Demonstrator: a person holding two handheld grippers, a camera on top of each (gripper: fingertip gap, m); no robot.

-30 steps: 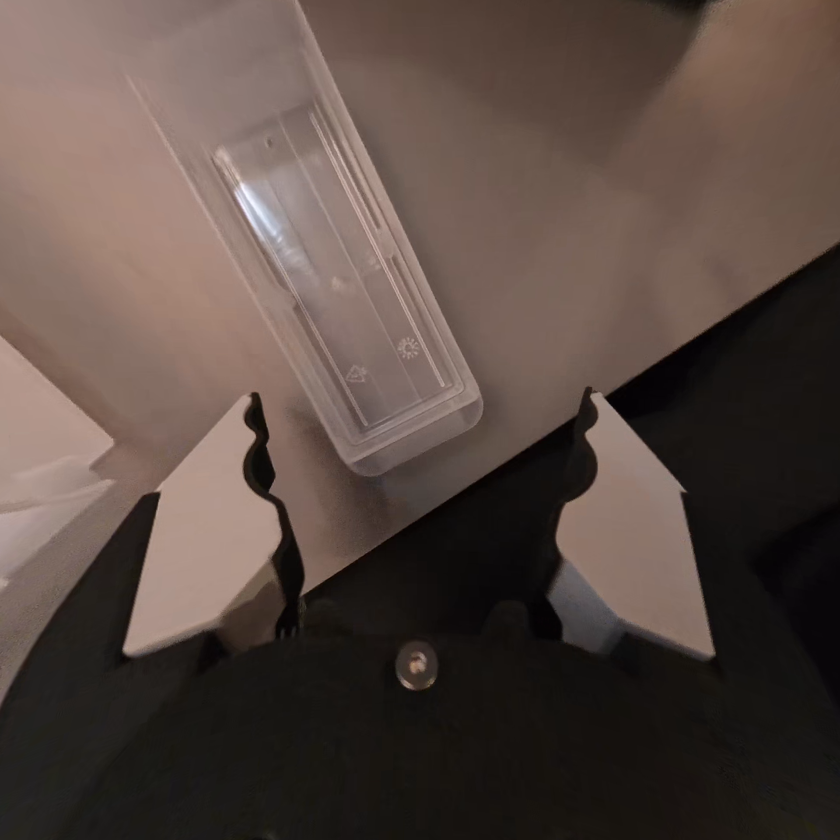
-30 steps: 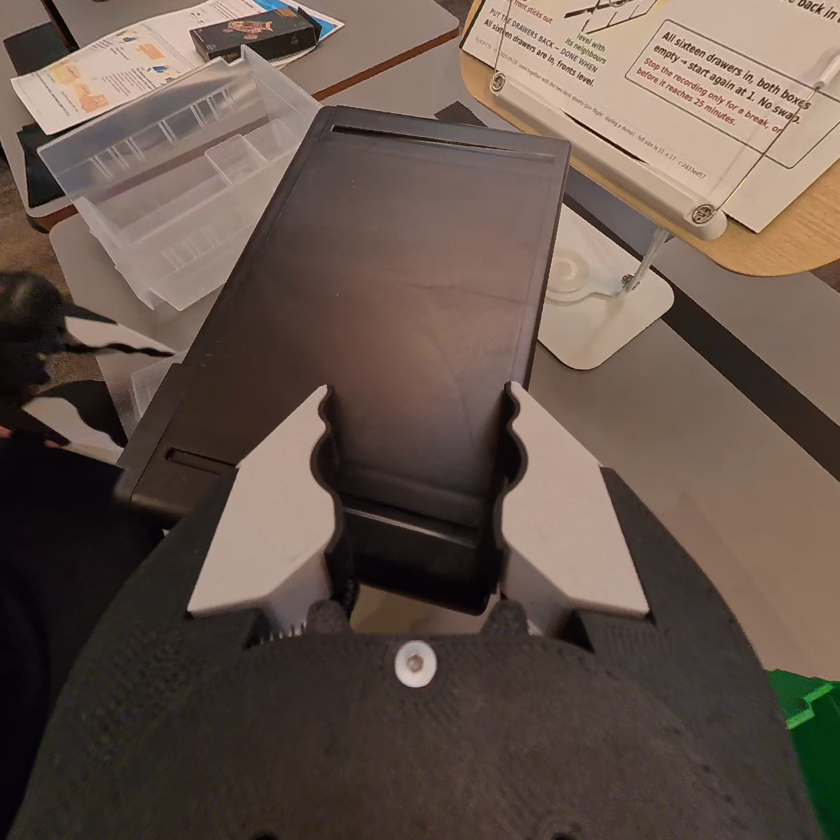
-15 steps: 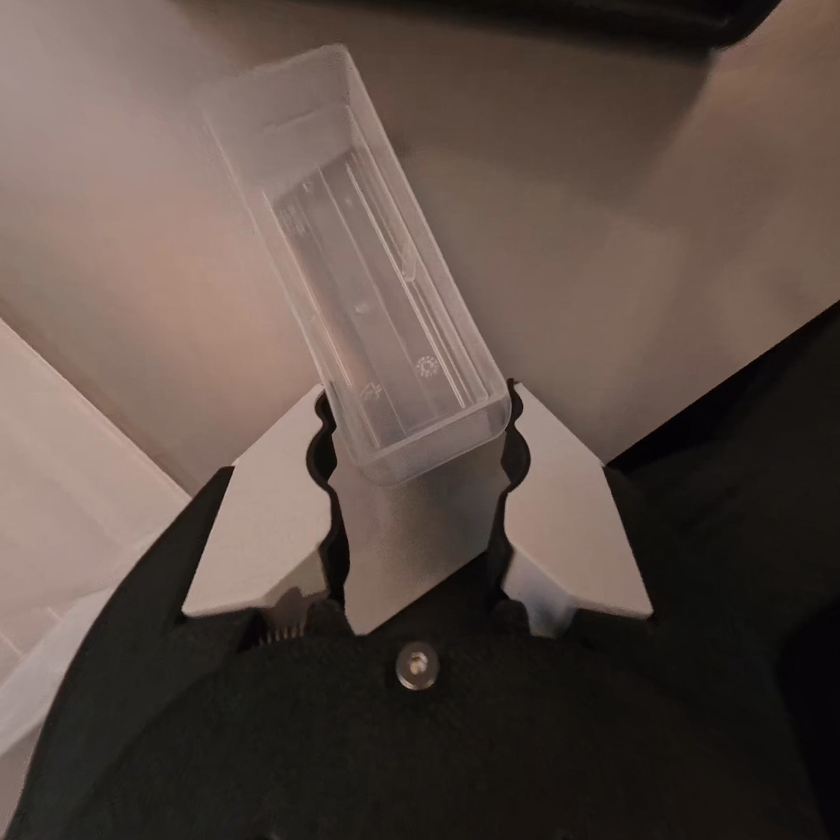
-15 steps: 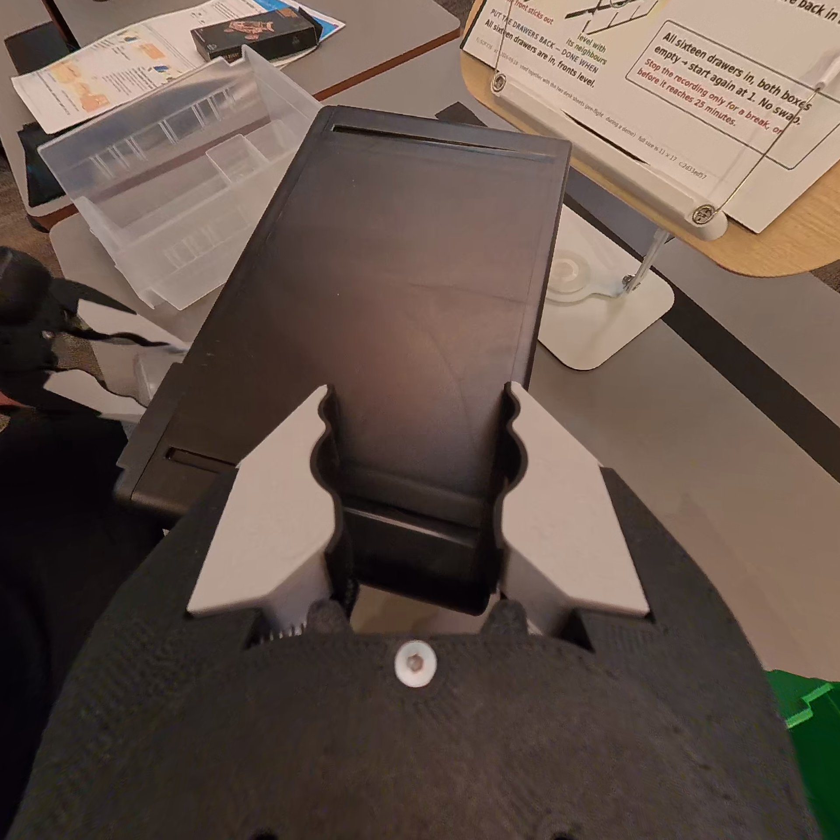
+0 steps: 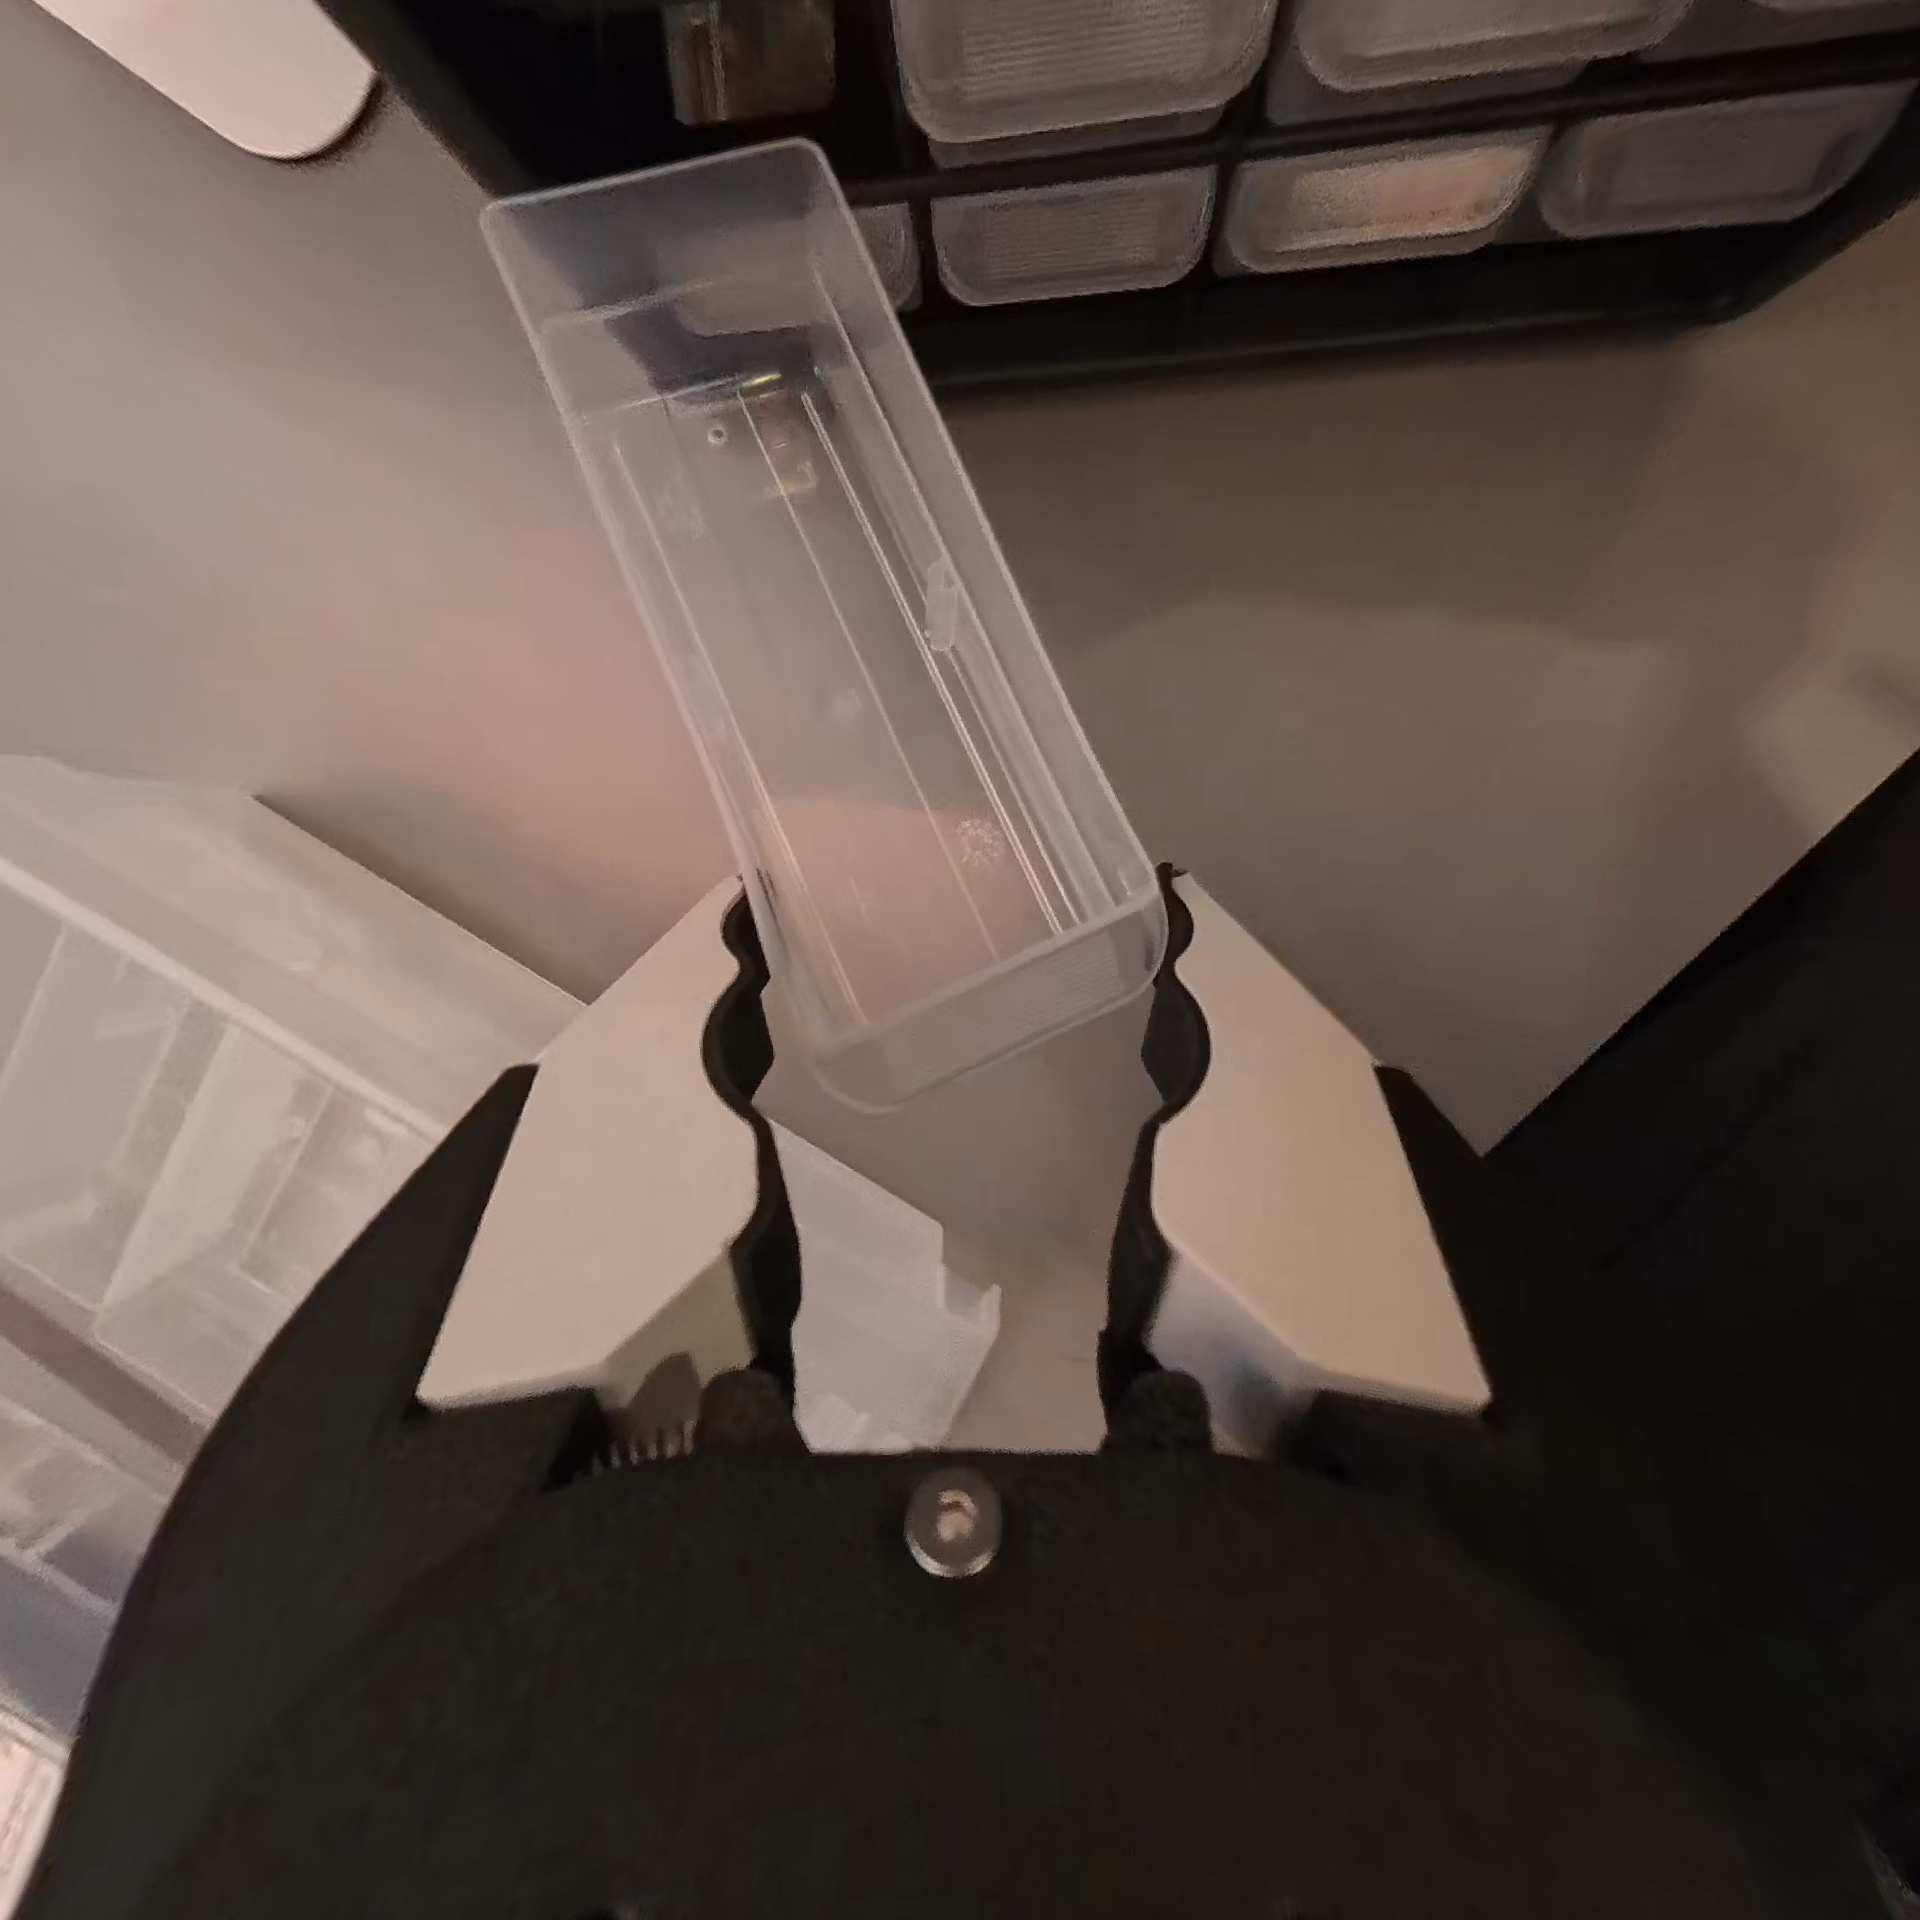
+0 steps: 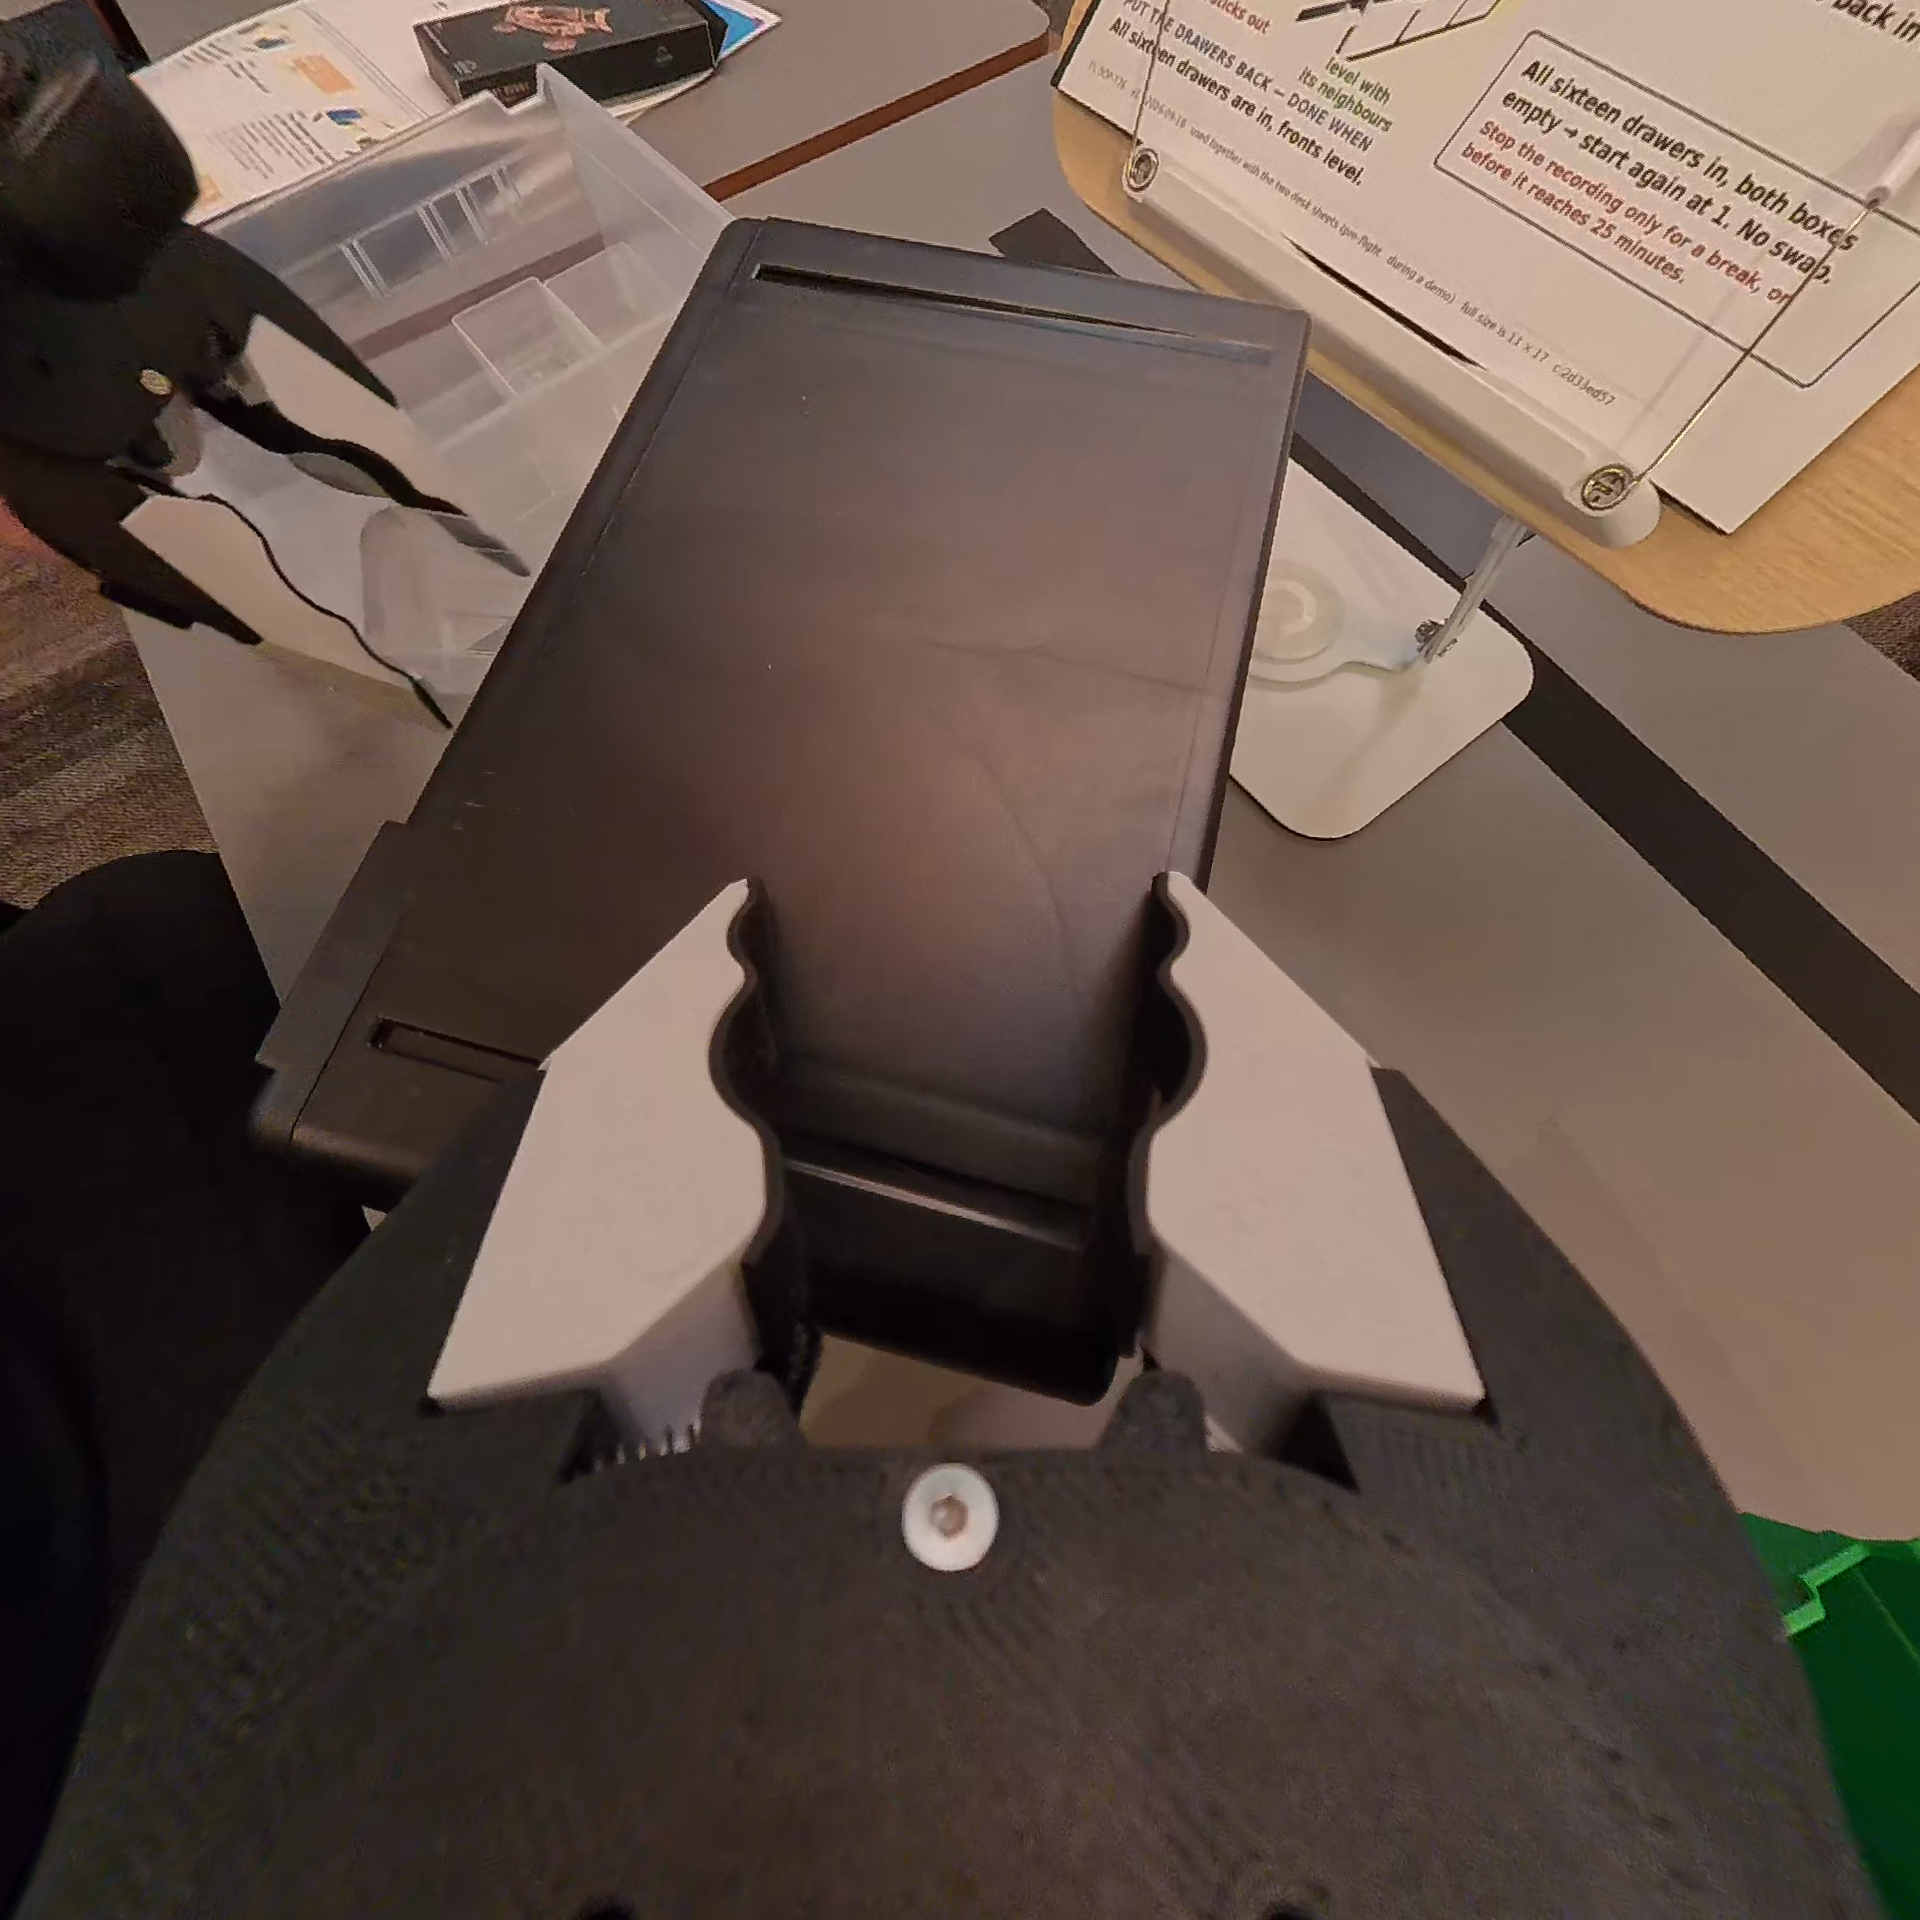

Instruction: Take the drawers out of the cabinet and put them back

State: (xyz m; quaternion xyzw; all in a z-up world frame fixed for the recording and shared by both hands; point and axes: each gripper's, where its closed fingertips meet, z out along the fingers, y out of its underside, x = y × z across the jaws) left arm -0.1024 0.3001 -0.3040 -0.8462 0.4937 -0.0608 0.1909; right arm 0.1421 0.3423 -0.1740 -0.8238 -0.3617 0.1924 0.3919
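Lifted now: clear drawer (image 5: 831,623), pinched by left gripper (image 5: 951,935), nearer cabinet (image 5: 1351,156). Right gripper (image 6: 951,935) squeezes cabinet edge.

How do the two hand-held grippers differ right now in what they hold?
The left hand-held gripper clamps a slim clear drawer, lifted off the table and angled toward the cabinet front; the right hand-held gripper grips the black cabinet by its near edge, which rests on the table. Both are shut on their loads.
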